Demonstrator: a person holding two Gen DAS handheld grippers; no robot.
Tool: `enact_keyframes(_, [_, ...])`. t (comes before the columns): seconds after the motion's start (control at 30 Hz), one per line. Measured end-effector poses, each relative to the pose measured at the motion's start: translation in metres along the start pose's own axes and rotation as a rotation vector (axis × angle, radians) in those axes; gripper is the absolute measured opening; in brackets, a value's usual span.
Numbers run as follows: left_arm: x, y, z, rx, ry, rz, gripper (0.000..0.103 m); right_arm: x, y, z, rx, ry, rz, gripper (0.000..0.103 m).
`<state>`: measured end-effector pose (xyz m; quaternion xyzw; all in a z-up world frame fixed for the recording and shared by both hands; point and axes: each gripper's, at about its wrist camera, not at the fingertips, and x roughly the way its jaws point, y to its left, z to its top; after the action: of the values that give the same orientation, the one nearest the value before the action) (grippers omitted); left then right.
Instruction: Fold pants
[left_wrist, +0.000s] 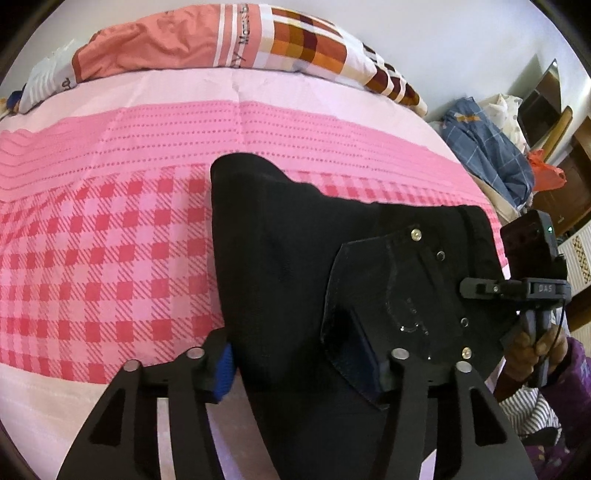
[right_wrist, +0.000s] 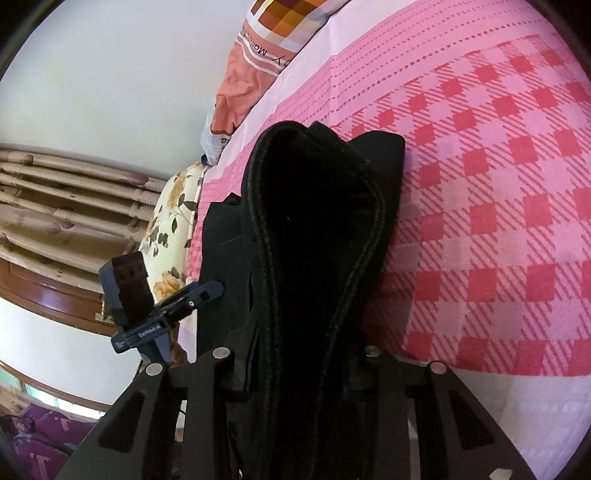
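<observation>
Black pants (left_wrist: 280, 251) lie on the pink checked bedsheet (left_wrist: 92, 240), with a back pocket (left_wrist: 402, 295) facing up. My left gripper (left_wrist: 301, 365) is shut on the pants' near edge; cloth fills the gap between its blue-padded fingers (left_wrist: 224, 369). My right gripper (right_wrist: 299, 373) is shut on the pants (right_wrist: 310, 229) at the waistband, whose thick stitched edge rises in a loop in front of the camera. The right gripper shows in the left wrist view (left_wrist: 469, 286) at the pants' right edge. The left gripper shows in the right wrist view (right_wrist: 212, 290) at the pants' left edge.
A folded orange and checked quilt (left_wrist: 229, 40) lies along the bed's far edge by the wall. A blue checked cloth pile (left_wrist: 487, 147) and wooden furniture (left_wrist: 576, 177) stand right of the bed. A floral pillow (right_wrist: 170, 229), curtains (right_wrist: 66, 206) and a wooden frame are on the other side.
</observation>
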<state>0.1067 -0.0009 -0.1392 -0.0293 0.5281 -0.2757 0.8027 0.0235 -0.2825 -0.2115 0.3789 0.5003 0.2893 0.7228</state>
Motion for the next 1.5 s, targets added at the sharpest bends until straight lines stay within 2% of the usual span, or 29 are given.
enact_keyframes(0.13, [0.007, 0.001, 0.0, 0.004, 0.022, -0.006, 0.065, -0.001, -0.001, 0.0, -0.001, -0.003, -0.002, 0.031])
enact_keyframes(0.3, [0.013, -0.005, 0.001, 0.031, 0.014, -0.027, 0.065, -0.004, 0.002, -0.002, -0.002, -0.012, -0.006, 0.03])
enact_keyframes(0.47, [0.001, -0.01, 0.003, 0.058, -0.04, -0.019, 0.035, -0.008, 0.013, -0.001, 0.022, -0.031, 0.038, 0.027])
enact_keyframes(0.77, [-0.03, -0.003, 0.015, 0.066, -0.117, 0.018, 0.031, 0.013, 0.054, 0.015, -0.009, -0.015, 0.1, 0.026])
enact_keyframes(1.0, [-0.059, 0.037, 0.027, 0.011, -0.2, 0.078, 0.031, 0.061, 0.083, 0.043, -0.045, 0.016, 0.151, 0.026])
enact_keyframes(1.5, [-0.098, 0.139, 0.068, -0.048, -0.302, 0.243, 0.031, 0.174, 0.139, 0.119, -0.108, 0.072, 0.211, 0.026])
